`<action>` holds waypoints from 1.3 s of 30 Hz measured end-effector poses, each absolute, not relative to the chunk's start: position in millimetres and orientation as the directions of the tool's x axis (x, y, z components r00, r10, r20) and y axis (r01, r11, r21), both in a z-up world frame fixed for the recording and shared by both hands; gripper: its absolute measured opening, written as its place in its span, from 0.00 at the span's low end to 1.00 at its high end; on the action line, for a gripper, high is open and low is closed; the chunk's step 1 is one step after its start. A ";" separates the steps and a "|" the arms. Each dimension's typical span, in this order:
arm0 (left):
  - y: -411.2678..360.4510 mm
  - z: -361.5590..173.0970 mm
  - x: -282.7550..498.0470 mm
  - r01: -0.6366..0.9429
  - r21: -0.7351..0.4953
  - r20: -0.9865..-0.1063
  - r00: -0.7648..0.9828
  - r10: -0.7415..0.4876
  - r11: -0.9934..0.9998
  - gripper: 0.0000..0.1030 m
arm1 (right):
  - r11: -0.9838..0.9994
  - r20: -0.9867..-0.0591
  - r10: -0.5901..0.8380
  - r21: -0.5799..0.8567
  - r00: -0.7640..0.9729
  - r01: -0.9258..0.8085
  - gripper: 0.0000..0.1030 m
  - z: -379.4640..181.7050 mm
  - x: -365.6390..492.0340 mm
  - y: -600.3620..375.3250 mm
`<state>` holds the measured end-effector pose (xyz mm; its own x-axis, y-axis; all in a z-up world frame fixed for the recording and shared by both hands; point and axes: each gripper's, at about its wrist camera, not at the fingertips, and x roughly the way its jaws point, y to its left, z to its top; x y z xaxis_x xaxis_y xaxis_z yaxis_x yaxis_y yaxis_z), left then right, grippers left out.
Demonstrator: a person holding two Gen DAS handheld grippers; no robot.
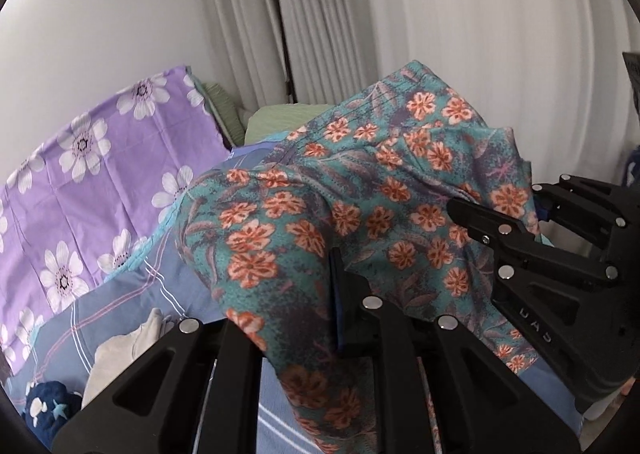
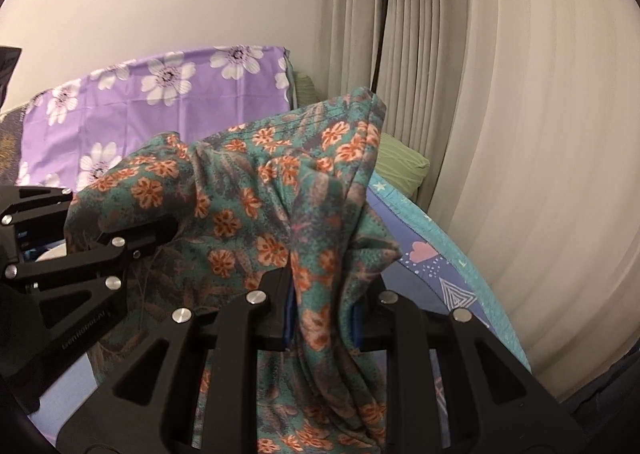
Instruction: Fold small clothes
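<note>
**Floral garment held aloft between both grippers**

Object: teal, thin woven garment printed with orange flowers, raised above the blue checked bedspread. It drapes in loose folds and sags between the two hold points, so I judge it light, soft and wholly limp; no stiffness to rely on. The weave looks matte, probably not slippery, but bunched layers could creep out of a pinch.

Left gripper: jaws nearly together, clamped on a gathered edge of the cloth; the fabric spills over and below the fingers.

Right gripper: jaws close together, pinching a thick vertical bunch of cloth between the blue pads; the rest hangs down below the jaws.

Each gripper shows in the other's view, near its neighbour, with cloth spanning the gap.

Where to hold: judged best at hems or corners, single layer where possible, so the panel hangs flat.

Other clothes lie low left, a cream piece and a navy starred one.
</note>
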<state>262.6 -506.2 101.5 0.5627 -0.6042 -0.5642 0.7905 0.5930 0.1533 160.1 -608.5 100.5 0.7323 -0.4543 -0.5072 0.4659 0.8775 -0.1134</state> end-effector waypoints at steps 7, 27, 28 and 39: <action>-532.4 75.4 284.3 0.766 0.200 -0.581 0.595 -0.556 0.611 0.19 | 0.839 -0.543 -0.521 -0.185 0.659 0.511 0.20 83.4 204.8 -618.4; -475.4 -34.2 271.0 0.744 0.202 -0.715 0.557 -0.423 0.637 0.65 | 0.775 -0.734 -0.504 -0.151 0.455 0.614 0.59 -29.0 159.5 -612.9; -470.0 -30.2 266.3 0.749 0.190 -0.710 0.551 -0.438 0.635 0.66 | 0.779 -0.733 -0.494 -0.136 0.468 0.612 0.59 -23.6 153.5 -609.8; -382.5 15.7 190.1 0.791 -0.030 -0.597 0.476 -0.646 0.611 0.88 | 0.791 -0.657 -0.447 0.027 0.607 0.611 0.86 20.1 16.6 -531.1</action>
